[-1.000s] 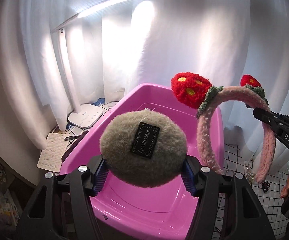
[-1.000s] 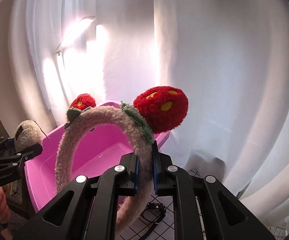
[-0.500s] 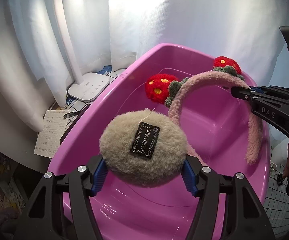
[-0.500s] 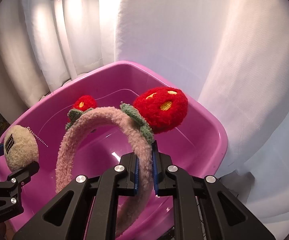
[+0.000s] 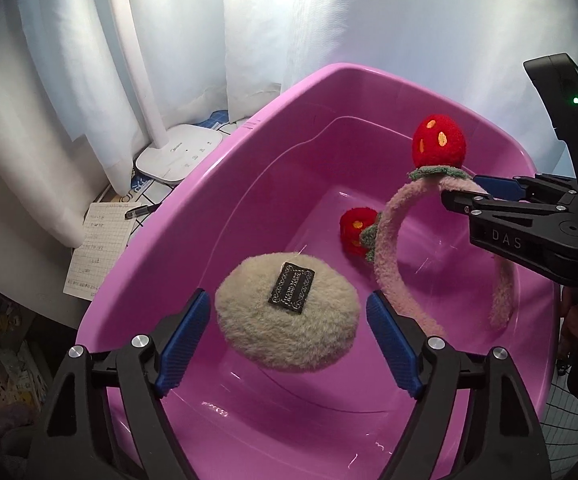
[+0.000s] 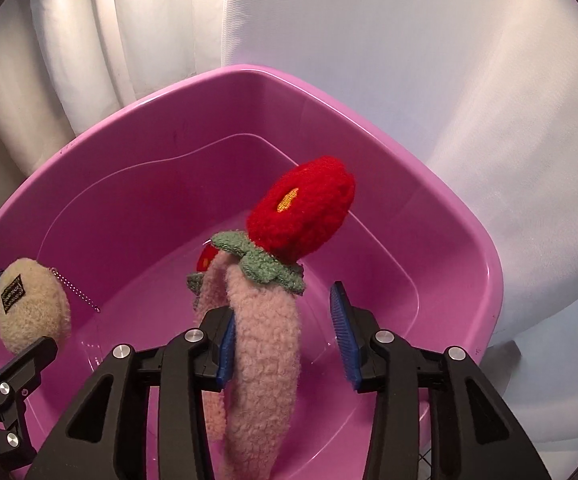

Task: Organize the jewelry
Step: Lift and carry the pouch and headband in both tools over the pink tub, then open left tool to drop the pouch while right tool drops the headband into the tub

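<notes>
A pink plastic tub (image 5: 193, 216) fills both views, also in the right wrist view (image 6: 461, 240). My left gripper (image 5: 289, 330) is open over the tub; a beige fluffy pouch (image 5: 287, 314) with a black label sits between its spread fingers, touching neither. The pouch also shows in the right wrist view (image 6: 29, 308). My right gripper (image 6: 285, 330) is open; a pink fuzzy headband with red strawberries (image 6: 265, 344) leans against its left pad, its lower end inside the tub. The headband (image 5: 393, 240) and the right gripper (image 5: 461, 188) show in the left wrist view.
White curtains hang behind the tub. A white desk lamp base (image 5: 177, 156) stands left of the tub, with a pen (image 5: 141, 211) and a sheet of notepaper (image 5: 97, 248) beside it. A black wire grid (image 5: 565, 412) lies at the right edge.
Both grippers have opened over the tub, letting go of the pouch and the headband. The headband has dropped and turned, one strawberry now down near the tub floor.
</notes>
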`<state>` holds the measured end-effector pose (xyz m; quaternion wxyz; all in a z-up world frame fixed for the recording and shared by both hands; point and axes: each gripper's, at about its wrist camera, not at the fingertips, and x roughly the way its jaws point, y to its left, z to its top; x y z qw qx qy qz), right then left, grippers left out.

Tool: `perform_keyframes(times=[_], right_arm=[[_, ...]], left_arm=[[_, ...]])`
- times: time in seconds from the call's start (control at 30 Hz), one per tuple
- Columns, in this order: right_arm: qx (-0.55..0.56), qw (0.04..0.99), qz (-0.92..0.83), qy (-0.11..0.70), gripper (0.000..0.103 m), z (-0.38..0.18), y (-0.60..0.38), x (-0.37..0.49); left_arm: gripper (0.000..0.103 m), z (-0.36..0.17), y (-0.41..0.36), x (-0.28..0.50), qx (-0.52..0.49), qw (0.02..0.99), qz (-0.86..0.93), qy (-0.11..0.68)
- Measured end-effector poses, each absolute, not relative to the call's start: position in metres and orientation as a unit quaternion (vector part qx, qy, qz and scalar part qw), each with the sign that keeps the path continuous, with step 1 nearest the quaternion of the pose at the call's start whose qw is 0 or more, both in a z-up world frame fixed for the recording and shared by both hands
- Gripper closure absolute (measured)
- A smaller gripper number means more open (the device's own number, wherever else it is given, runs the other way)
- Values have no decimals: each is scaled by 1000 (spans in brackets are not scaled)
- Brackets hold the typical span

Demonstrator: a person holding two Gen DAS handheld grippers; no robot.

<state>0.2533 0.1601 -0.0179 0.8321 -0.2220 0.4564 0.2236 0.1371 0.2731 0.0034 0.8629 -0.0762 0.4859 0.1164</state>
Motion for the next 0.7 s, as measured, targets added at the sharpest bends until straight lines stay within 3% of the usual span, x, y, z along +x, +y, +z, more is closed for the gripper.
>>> perform_keyframes(times=[0.07, 0.13, 0.7], right_arm=[[-230, 836, 217, 449, 48, -16, 163, 253], [-234, 841, 214, 438, 43, -12, 164, 251], [-208, 853, 223, 424, 43, 5, 154, 232]], left_arm=[[13, 5, 274, 136, -76, 864, 123, 482], [12, 5, 274, 136, -74, 862, 131, 484], [12, 19, 268, 119, -90, 867, 134, 472]])
